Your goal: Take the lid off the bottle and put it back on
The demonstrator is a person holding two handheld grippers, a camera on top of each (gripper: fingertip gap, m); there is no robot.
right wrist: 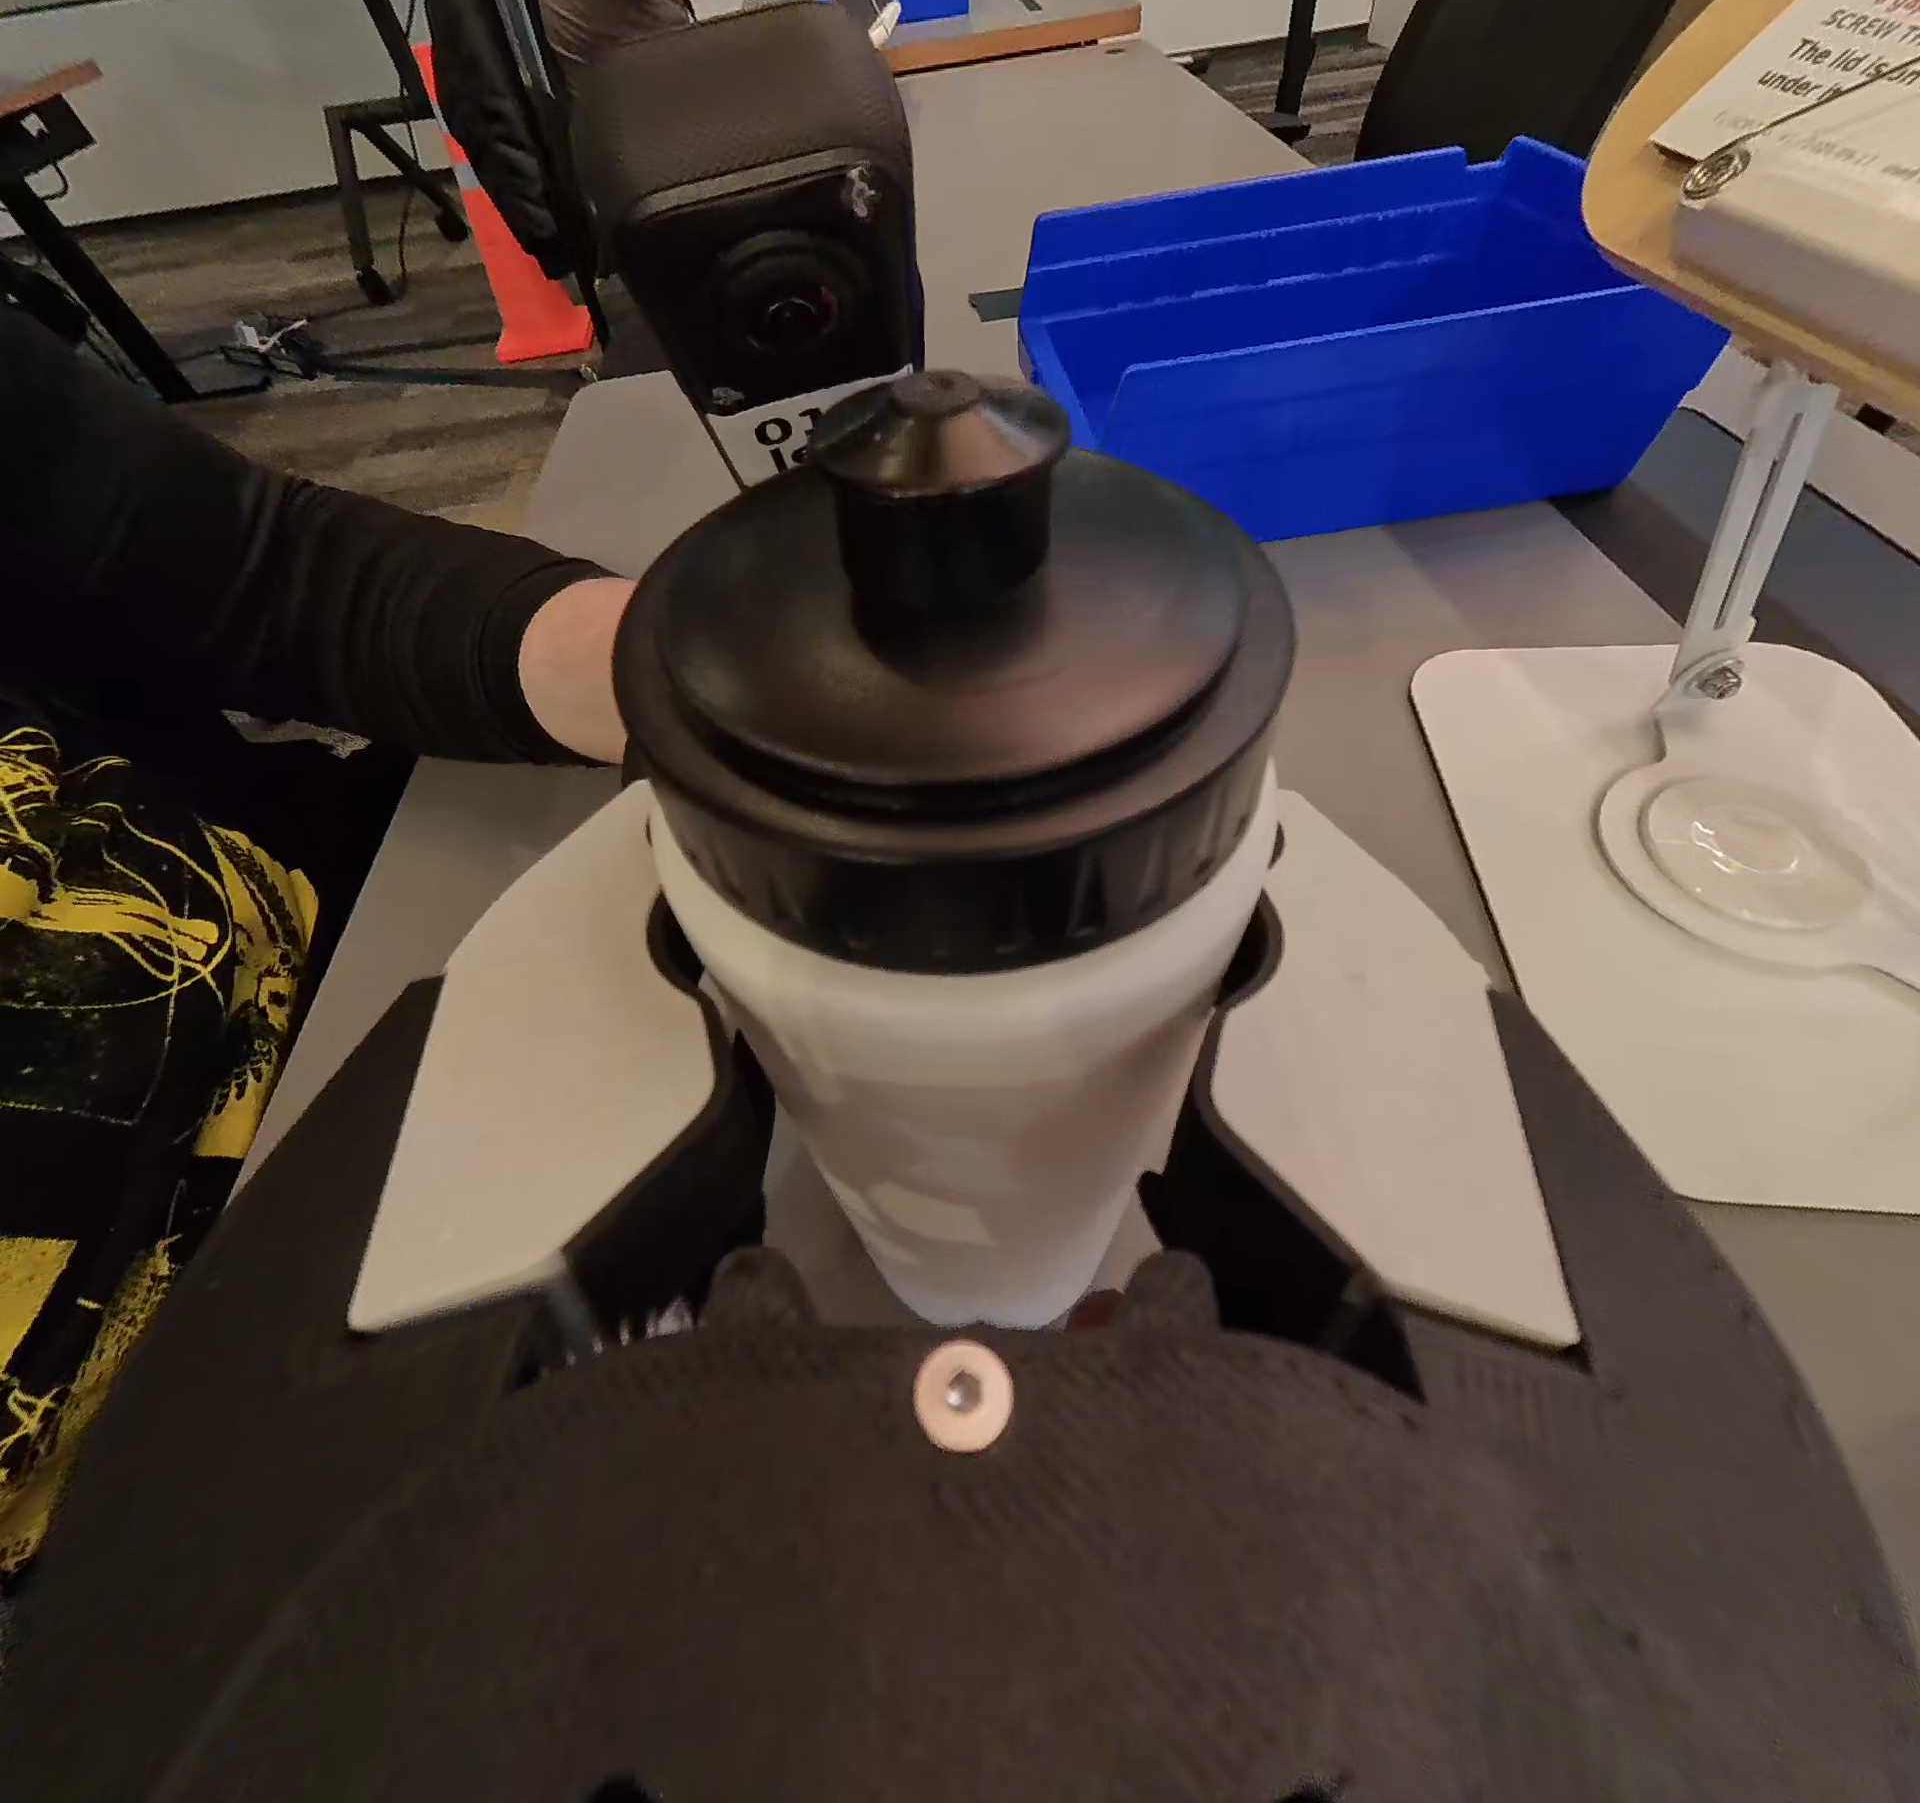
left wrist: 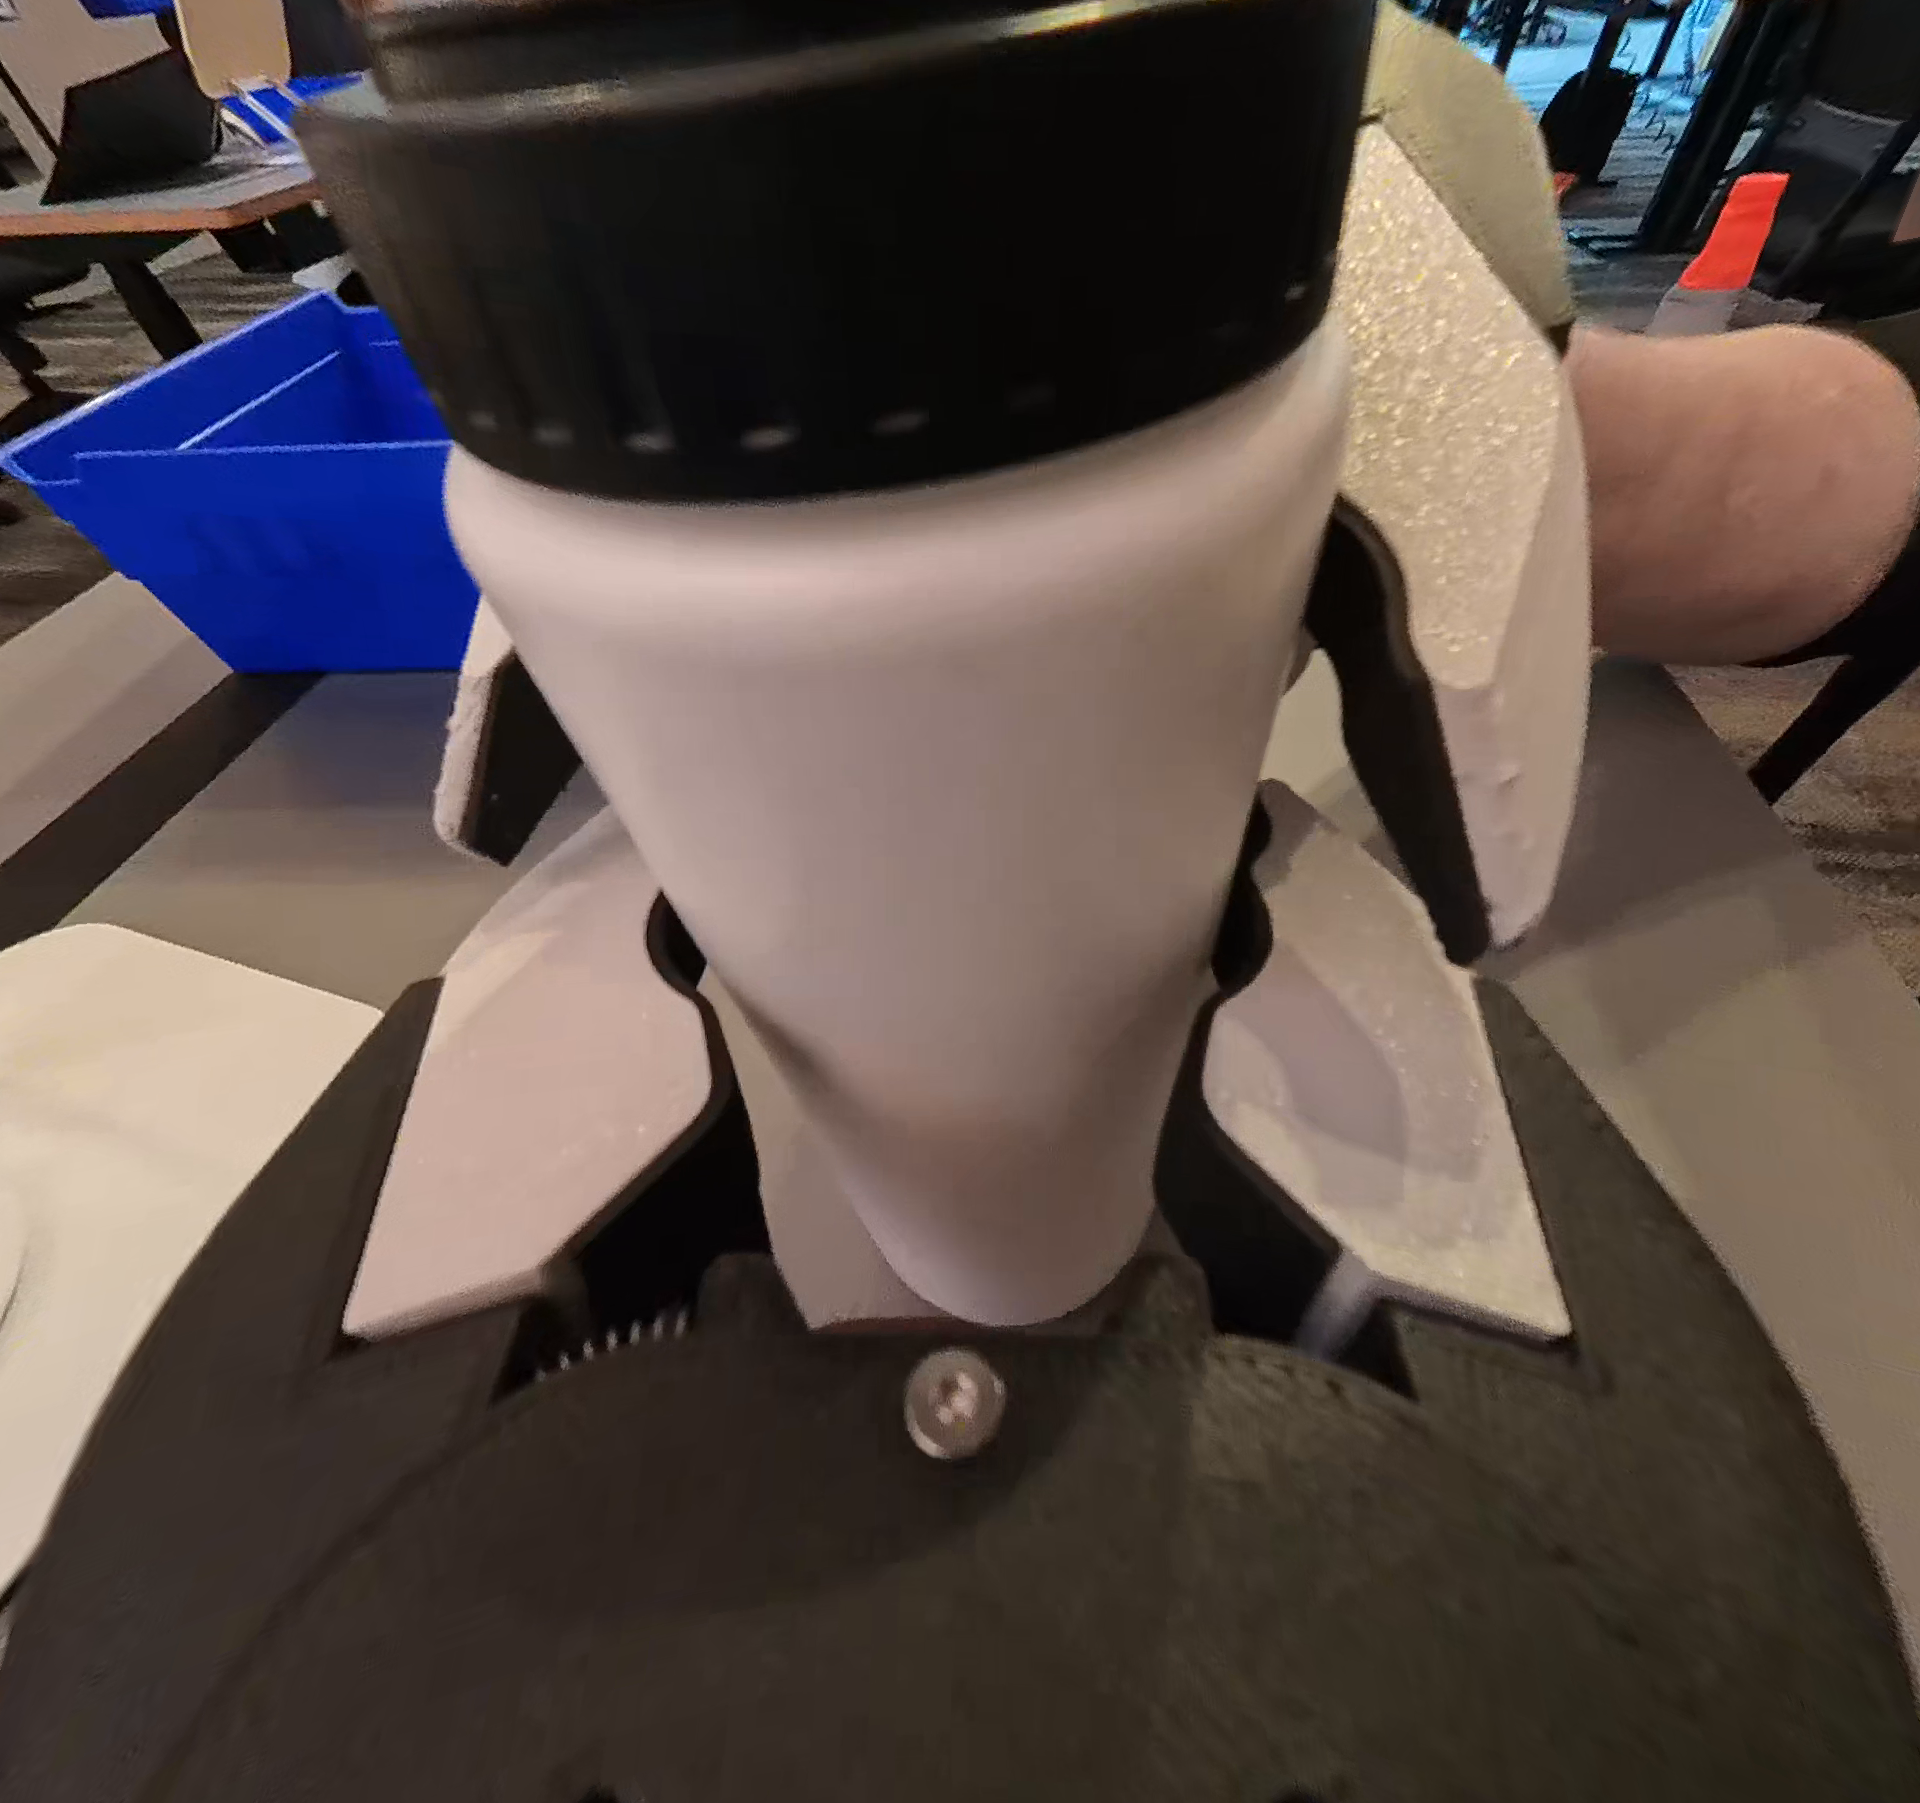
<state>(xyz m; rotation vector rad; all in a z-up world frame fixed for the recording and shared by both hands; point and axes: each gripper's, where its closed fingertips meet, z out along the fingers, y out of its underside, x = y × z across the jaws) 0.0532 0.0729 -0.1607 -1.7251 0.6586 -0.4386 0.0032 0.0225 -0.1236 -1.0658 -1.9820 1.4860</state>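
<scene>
A white bottle [left wrist: 914,818] with a black screw lid [left wrist: 831,278] stands upright over the grey table [left wrist: 260,849]. The lid is on the bottle and has a black spout [right wrist: 940,496] on top. My left gripper [left wrist: 956,880] is shut on the bottle's body, one finger on each side. My right gripper [right wrist: 961,870] is shut on the bottle [right wrist: 956,1078] from the opposite side, its fingers against the white shoulder just under the lid [right wrist: 951,714]. The right gripper's fingers [left wrist: 1455,558] show behind the bottle in the left wrist view. The left gripper's camera housing [right wrist: 769,226] shows behind the lid in the right wrist view.
A blue bin [right wrist: 1351,351] sits on the table behind the bottle; it also shows in the left wrist view [left wrist: 260,527]. A white stand base [right wrist: 1714,1057] carrying a clipboard [right wrist: 1662,122] is at the right. A person's black sleeve [right wrist: 260,610] reaches in from the left. An orange cone [right wrist: 509,247] stands on the floor.
</scene>
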